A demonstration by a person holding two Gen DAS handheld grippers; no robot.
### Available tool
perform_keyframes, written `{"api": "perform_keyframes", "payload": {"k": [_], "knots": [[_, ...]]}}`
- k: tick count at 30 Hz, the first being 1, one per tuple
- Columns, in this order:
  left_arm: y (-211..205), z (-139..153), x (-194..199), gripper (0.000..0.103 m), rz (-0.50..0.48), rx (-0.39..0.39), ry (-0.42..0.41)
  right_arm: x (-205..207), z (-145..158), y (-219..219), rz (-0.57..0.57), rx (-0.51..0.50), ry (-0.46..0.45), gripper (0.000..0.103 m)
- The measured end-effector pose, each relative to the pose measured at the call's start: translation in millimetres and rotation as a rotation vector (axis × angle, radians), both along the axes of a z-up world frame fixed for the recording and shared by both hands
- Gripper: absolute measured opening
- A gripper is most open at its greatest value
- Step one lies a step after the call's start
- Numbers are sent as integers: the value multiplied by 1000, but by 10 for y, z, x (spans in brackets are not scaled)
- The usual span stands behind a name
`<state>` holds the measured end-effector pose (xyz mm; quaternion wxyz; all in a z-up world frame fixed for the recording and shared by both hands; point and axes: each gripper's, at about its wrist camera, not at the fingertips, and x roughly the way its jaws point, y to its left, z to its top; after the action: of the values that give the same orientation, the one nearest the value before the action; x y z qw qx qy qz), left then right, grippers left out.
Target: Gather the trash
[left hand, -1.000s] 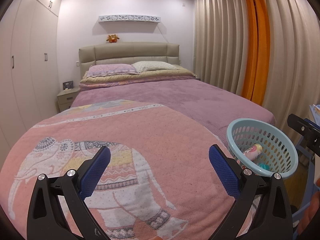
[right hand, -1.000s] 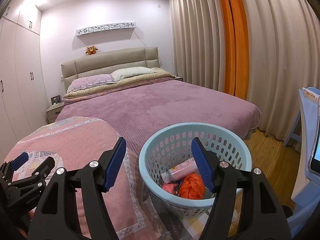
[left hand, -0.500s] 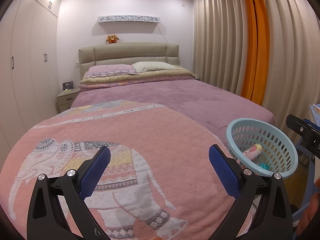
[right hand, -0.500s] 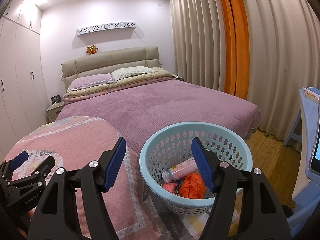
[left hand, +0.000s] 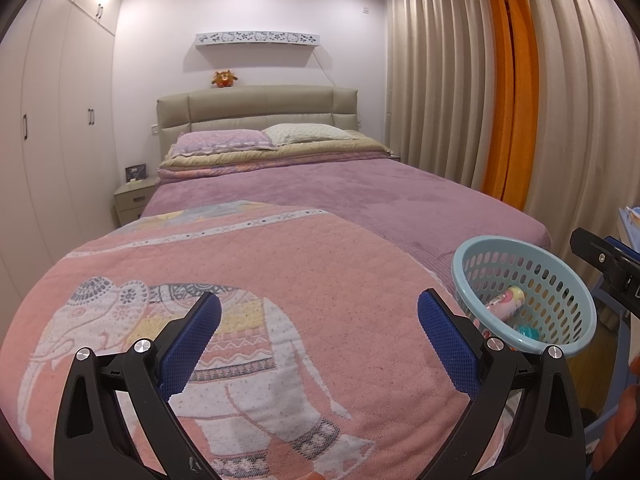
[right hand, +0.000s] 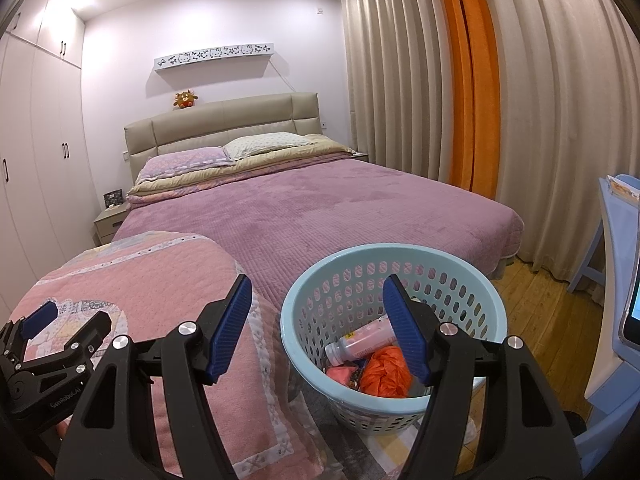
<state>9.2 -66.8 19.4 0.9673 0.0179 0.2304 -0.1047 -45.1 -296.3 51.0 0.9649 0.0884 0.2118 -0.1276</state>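
Observation:
A light blue perforated basket (right hand: 472,280) stands at the foot of the bed; it also shows at the right in the left wrist view (left hand: 560,288). Inside lie a pink bottle (right hand: 362,338), a crumpled orange bag (right hand: 386,372) and other small trash. My right gripper (right hand: 320,328) is open and empty, hovering above the basket's near left rim. My left gripper (left hand: 320,340) is open and empty above the pink elephant blanket (left hand: 260,300). It also appears at the lower left of the right wrist view (right hand: 48,344).
A large bed with a purple cover (right hand: 340,208) fills the middle. White wardrobes (left hand: 48,140) line the left wall, with a nightstand (left hand: 132,200) beside the bed. Beige and orange curtains (right hand: 500,100) hang on the right. A blue desk (right hand: 616,280) stands at far right over wooden floor (right hand: 540,292).

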Motion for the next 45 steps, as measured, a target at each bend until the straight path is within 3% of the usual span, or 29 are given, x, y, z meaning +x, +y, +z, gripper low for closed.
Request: {"api": "perform_keyframes", "payload": {"k": [22, 31, 45], "knots": [[60, 36, 8, 96, 2, -4, 4, 50, 24, -28, 15, -12, -4, 64], [328, 395, -86, 96, 7, -1, -35, 68, 73, 27, 19, -17, 0, 64], [920, 660, -165, 96, 164, 58, -76, 236, 132, 606, 184, -45, 33, 64]]}}
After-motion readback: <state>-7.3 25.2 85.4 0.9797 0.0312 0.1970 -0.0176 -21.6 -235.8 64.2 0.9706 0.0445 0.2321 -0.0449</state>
